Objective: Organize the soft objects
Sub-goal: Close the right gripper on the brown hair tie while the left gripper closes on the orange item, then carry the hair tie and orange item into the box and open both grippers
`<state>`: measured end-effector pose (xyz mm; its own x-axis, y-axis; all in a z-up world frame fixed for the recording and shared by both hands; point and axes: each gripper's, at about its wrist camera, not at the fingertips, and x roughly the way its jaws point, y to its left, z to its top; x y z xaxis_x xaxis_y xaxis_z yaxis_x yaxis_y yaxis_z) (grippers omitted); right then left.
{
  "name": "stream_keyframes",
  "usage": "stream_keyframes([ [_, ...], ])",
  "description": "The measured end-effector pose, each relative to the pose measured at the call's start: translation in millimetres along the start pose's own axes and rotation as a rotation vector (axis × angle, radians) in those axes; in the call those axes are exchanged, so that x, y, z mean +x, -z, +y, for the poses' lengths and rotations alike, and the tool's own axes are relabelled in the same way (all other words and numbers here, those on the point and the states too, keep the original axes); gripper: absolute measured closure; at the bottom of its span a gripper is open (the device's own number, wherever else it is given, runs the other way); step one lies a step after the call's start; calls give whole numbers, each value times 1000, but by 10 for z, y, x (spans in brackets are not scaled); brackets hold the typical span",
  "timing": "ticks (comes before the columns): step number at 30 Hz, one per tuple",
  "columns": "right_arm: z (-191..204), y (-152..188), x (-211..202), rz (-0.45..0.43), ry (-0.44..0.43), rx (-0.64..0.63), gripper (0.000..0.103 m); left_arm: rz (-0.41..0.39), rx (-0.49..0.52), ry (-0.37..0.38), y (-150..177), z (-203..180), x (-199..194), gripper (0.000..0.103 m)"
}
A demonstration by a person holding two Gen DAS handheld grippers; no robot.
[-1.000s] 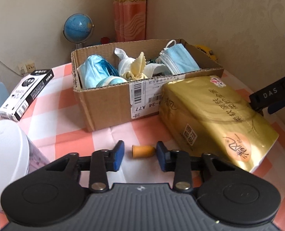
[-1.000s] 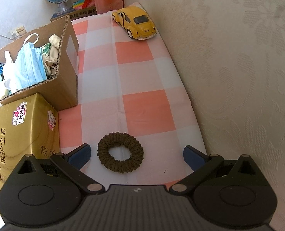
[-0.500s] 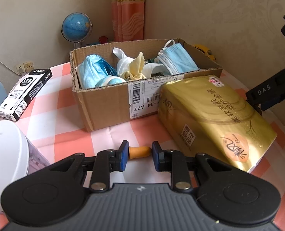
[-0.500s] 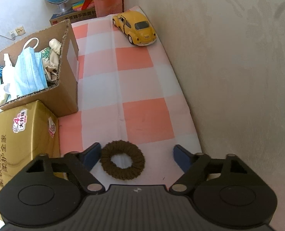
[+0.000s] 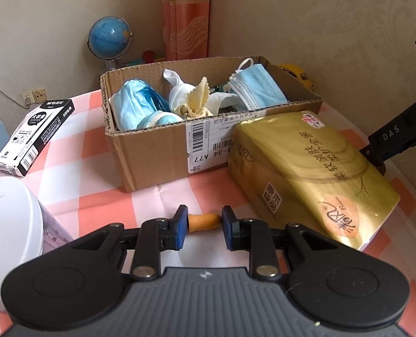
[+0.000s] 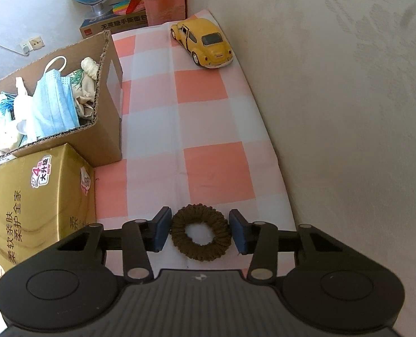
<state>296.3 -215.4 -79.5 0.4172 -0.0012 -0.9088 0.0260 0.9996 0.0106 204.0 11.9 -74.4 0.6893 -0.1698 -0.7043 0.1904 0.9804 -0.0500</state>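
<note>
An orange foam earplug (image 5: 203, 221) lies crosswise between the blue pads of my left gripper (image 5: 202, 226), which is shut on it just above the checked cloth. A brown knitted hair ring (image 6: 200, 235) lies on the cloth between the pads of my right gripper (image 6: 200, 233). Its pads touch the ring's sides, with the ring not visibly squeezed. The cardboard box (image 5: 151, 154) behind holds blue face masks (image 5: 257, 91), cloths and other soft things. It also shows in the right wrist view (image 6: 109, 129).
A gold tissue pack (image 5: 309, 177) lies right of the box, also in the right wrist view (image 6: 42, 196). A black-and-white carton (image 5: 36, 134), a white lidded container (image 5: 8, 233), a globe (image 5: 109, 39) and a yellow toy car (image 6: 203, 42) stand around. The wall runs along the right.
My left gripper closed from around the earplug onto it. My right gripper moved forward and narrowed from wide open until its pads met the hair ring.
</note>
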Motion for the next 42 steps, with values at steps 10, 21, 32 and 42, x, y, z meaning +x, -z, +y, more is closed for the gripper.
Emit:
stream_keyframes([
  [10, 20, 84, -120, -32, -44, -13, 54, 1, 3, 21, -37, -8, -153, 78],
  [21, 9, 268, -483, -105, -76, -19, 55, -20, 36, 54, -82, -59, -566, 78],
  [32, 57, 493, -961, -215, -129, -56, 55, -82, 88, 56, -445, -59, -845, 78],
  [42, 102, 482, -1140, -253, -157, -74, 55, -109, 32, 11, -1172, 113, -379, 78],
])
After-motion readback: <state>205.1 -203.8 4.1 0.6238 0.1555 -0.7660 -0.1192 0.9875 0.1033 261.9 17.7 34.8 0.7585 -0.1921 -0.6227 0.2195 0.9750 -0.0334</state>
